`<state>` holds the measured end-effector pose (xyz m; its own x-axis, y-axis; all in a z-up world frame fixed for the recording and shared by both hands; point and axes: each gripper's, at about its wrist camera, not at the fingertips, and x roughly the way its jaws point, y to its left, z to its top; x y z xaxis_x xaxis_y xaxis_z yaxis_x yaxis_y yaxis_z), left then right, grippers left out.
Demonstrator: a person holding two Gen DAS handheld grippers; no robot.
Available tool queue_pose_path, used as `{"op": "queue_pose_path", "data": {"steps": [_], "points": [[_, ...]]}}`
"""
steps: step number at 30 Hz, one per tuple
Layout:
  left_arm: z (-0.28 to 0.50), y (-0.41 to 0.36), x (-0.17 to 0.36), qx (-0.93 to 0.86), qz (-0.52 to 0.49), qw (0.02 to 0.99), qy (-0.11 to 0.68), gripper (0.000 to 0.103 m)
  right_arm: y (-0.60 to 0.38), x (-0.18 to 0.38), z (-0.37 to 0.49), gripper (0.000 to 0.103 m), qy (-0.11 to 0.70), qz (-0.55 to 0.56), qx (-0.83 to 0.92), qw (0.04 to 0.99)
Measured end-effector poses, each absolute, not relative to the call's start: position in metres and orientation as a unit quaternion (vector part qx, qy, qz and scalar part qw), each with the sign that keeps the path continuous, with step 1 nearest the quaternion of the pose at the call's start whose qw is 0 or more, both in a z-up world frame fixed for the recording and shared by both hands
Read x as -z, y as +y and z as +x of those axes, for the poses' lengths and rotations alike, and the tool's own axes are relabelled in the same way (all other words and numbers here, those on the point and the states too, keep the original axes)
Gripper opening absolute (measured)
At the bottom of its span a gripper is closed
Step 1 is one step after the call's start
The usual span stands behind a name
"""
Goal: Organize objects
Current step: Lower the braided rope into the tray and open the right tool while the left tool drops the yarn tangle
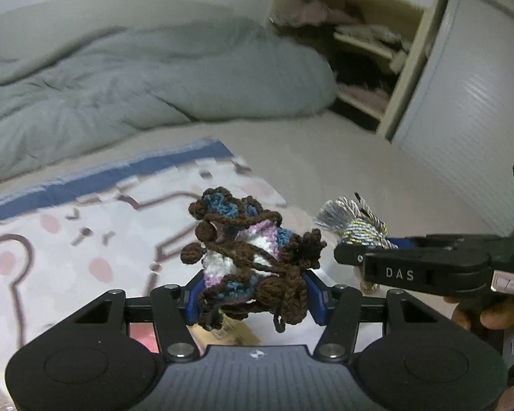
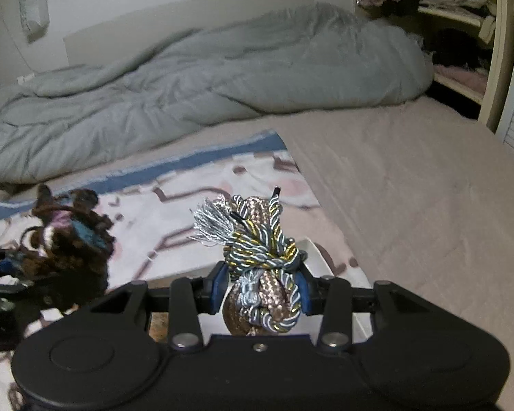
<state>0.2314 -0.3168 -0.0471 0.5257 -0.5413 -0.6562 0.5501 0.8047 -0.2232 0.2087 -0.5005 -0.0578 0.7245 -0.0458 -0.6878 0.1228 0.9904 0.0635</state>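
Crocheted yarn piece (image 1: 253, 257) — brown, blue, lilac and white — sits clamped between the blue pads of the left gripper (image 1: 255, 294), above a pink-patterned blanket (image 1: 51, 239) on the bed (image 2: 411, 188). Just to its right, the right gripper (image 2: 262, 289) grips a bundle of twisted cords (image 2: 264, 260) with a silver tassel. A grey duvet (image 2: 188, 85) lies heaped behind — beside an open wardrobe (image 1: 370, 58).

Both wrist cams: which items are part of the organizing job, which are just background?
In play:
- crocheted yarn piece, clamped in left gripper
- twisted cord bundle, clamped in right gripper

Background:
- grey duvet
- patterned blanket
- bed sheet
- open closet shelves
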Motion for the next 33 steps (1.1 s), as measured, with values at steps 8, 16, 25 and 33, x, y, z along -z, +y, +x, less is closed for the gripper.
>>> {"op": "queue_pose_path", "data": {"steps": [8,16,25,33], "points": [[0.240,-0.348,0.089,0.357,0.040,0.847,0.392,0.058,-0.518,0.091,0.218,0.042,0.410,0.050,0.057,0.909],[0.248,-0.362,0.115,0.362,0.054,0.843,0.395,0.074,-0.517,0.105,0.224,0.044,0.420,0.057,0.057,0.904],[0.247,-0.356,0.125,0.351,0.069,0.837,0.414,0.080,-0.525,0.107,0.222,0.059,0.422,0.059,0.076,0.901],[0.242,-0.350,0.118,0.344,0.064,0.838,0.419,0.084,-0.528,0.102,0.217,0.059,0.419,0.066,0.075,0.902]]}}
